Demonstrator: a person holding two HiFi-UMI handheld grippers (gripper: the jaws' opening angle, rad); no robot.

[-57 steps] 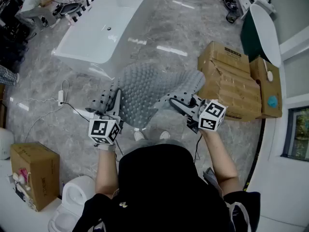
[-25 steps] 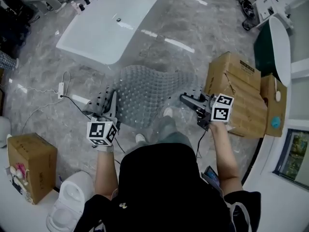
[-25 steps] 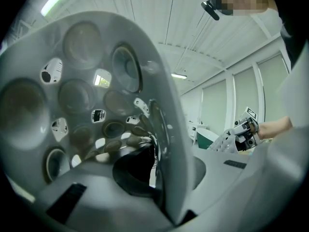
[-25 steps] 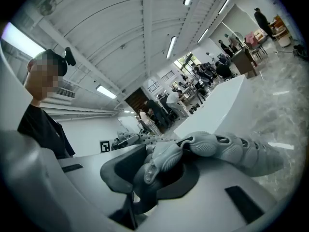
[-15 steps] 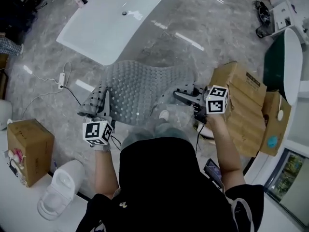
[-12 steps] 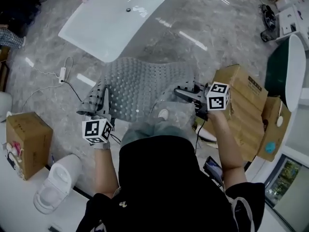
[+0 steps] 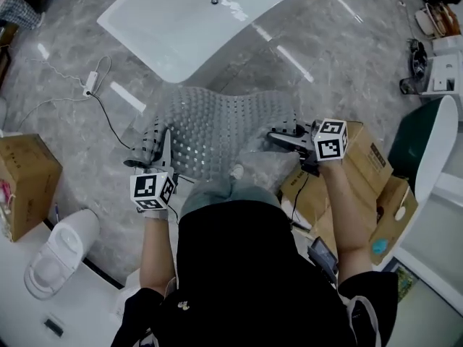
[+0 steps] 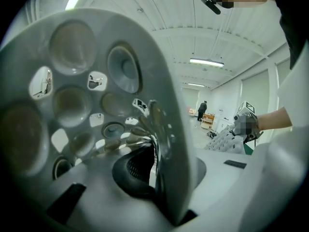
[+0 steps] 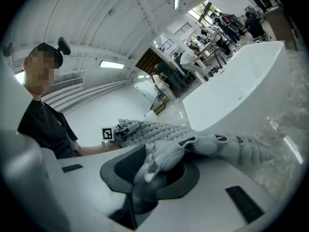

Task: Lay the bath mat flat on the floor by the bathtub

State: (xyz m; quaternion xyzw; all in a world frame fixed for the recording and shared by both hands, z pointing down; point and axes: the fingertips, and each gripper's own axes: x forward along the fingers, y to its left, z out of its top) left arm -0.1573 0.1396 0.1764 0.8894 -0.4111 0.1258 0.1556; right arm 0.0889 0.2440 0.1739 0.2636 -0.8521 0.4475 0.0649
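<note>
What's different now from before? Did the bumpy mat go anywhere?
The person stepped forward, so the right tongs now sit beside the box instead of short of it. The mat came along beside the tub and seems lower. Nothing was let go: left tongs and right tongs still pinch its near corners, and it still sags, not flat.

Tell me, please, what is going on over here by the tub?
A person holds a gripper in each hand. The left gripper and the right gripper are each shut on a near corner of the grey bath mat, spread between them over the floor beside the white bathtub. It is not yet lying flat.
</note>
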